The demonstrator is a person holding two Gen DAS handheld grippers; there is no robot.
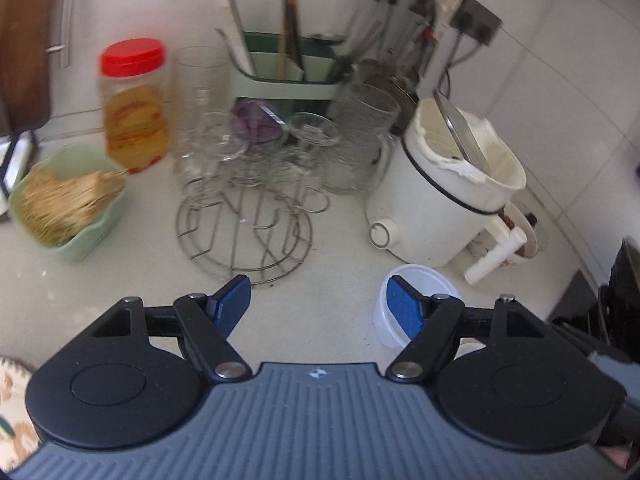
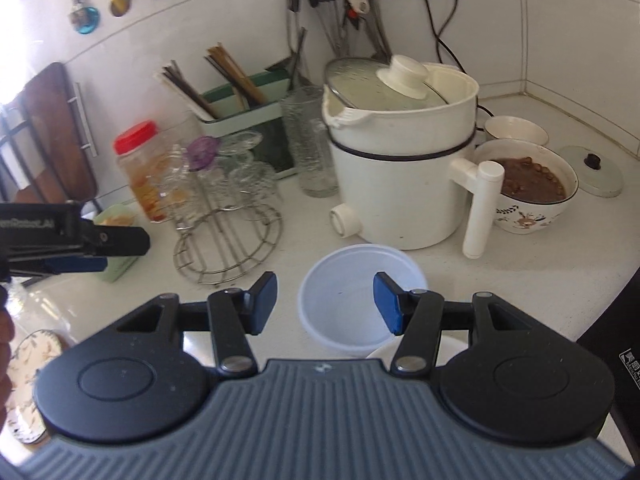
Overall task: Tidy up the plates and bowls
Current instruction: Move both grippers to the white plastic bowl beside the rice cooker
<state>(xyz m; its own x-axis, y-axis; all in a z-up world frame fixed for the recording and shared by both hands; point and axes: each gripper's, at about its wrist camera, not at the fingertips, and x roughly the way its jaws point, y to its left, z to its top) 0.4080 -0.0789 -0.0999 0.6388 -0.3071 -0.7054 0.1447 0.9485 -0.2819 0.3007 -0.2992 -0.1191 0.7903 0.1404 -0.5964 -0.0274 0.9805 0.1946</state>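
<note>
A white plastic bowl [image 2: 352,292] stands on the white counter in front of the white electric pot [image 2: 400,184]. My right gripper [image 2: 325,304] is open and empty, hovering just above and in front of the bowl, its right finger over the bowl's rim. The same bowl [image 1: 416,304] shows in the left wrist view behind my left gripper's right finger. My left gripper [image 1: 316,306] is open and empty above bare counter; it also shows at the left edge of the right wrist view [image 2: 76,248]. A patterned plate [image 2: 28,376] lies at the lower left. A floral bowl with brown food [image 2: 528,192] stands right of the pot.
A wire glass rack [image 1: 244,232] with upturned glasses, a red-lidded jar [image 1: 134,104], a green dish of toothpicks [image 1: 68,204] and a chopstick holder [image 1: 280,68] crowd the back. A small white bowl [image 2: 514,128] and a lid [image 2: 592,170] sit at the far right. A dark appliance [image 2: 616,364] borders the right.
</note>
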